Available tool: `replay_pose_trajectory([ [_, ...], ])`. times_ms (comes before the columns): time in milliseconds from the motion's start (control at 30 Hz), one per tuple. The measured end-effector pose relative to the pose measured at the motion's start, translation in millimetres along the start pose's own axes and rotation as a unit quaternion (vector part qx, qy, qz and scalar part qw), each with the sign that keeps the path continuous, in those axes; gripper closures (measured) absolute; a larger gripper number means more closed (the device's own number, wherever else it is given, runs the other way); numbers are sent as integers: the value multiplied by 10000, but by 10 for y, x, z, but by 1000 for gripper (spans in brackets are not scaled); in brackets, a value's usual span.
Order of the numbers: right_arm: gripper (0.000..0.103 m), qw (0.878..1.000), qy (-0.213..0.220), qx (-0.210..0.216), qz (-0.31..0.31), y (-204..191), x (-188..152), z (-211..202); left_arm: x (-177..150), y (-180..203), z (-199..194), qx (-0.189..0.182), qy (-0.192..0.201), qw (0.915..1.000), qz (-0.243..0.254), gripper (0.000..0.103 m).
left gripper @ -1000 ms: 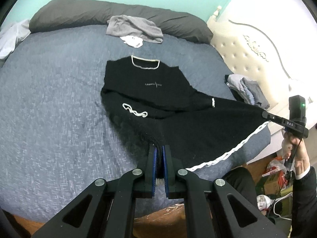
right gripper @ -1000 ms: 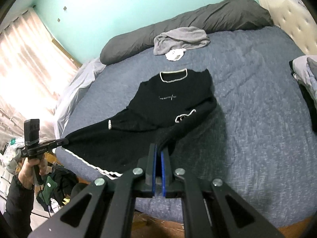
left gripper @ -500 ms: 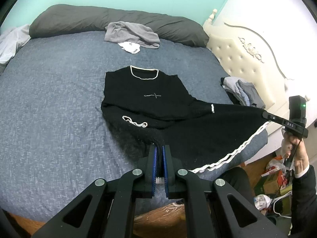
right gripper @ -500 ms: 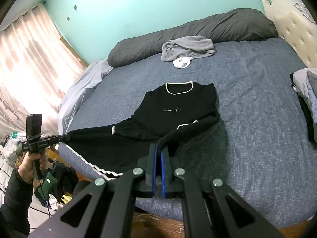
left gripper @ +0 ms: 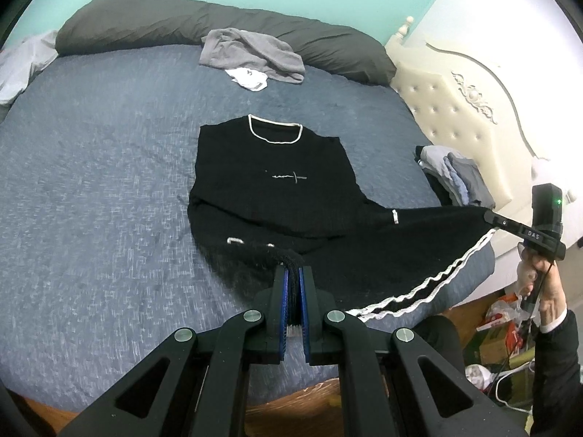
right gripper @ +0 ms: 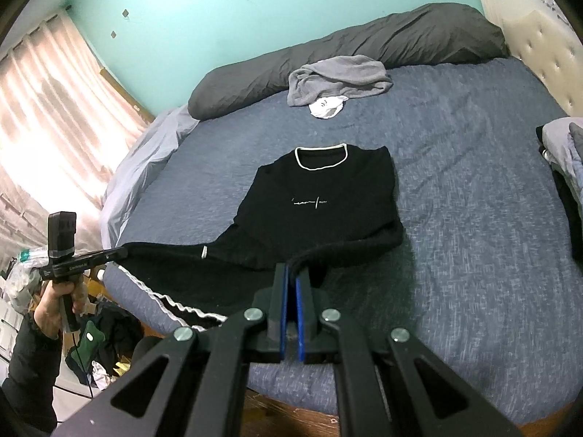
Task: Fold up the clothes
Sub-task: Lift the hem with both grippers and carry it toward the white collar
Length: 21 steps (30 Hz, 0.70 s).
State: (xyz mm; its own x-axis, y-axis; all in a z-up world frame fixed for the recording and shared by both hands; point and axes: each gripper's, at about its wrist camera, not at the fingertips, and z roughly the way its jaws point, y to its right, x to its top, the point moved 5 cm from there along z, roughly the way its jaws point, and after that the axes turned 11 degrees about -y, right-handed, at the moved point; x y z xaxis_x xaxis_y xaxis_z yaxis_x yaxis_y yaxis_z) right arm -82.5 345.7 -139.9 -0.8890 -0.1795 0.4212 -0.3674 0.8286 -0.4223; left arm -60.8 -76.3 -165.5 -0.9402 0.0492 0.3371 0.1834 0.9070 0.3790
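Note:
A black sweater with white collar trim and white hem stripes [left gripper: 277, 178] lies front up on the blue bed; it also shows in the right wrist view [right gripper: 320, 200]. My left gripper [left gripper: 291, 273] is shut on the sweater's bottom hem corner. My right gripper [right gripper: 291, 273] is shut on the other hem corner. The hem is lifted and stretched between the two grippers above the bed's front edge. The other gripper shows at the far right of the left view [left gripper: 490, 215] and at the far left of the right view [right gripper: 122, 253].
A grey garment [left gripper: 251, 52] and a white cloth [left gripper: 247, 78] lie near the long dark pillow [left gripper: 204, 23] at the back. A stack of folded clothes [left gripper: 455, 178] sits by the cream headboard [left gripper: 462, 109]. Floor clutter lies beyond the bed edge [left gripper: 503, 327].
Both grippers have moved forward over the bed with the hem held, and the lower part of the sweater is drawn up toward the chest.

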Motion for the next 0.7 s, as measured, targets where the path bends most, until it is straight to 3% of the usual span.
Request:
replay_pose_trajectory([
  [700,100,9991,-147,96,387,434,948,438,933,-473,333,-221,-12,9986,-477,97],
])
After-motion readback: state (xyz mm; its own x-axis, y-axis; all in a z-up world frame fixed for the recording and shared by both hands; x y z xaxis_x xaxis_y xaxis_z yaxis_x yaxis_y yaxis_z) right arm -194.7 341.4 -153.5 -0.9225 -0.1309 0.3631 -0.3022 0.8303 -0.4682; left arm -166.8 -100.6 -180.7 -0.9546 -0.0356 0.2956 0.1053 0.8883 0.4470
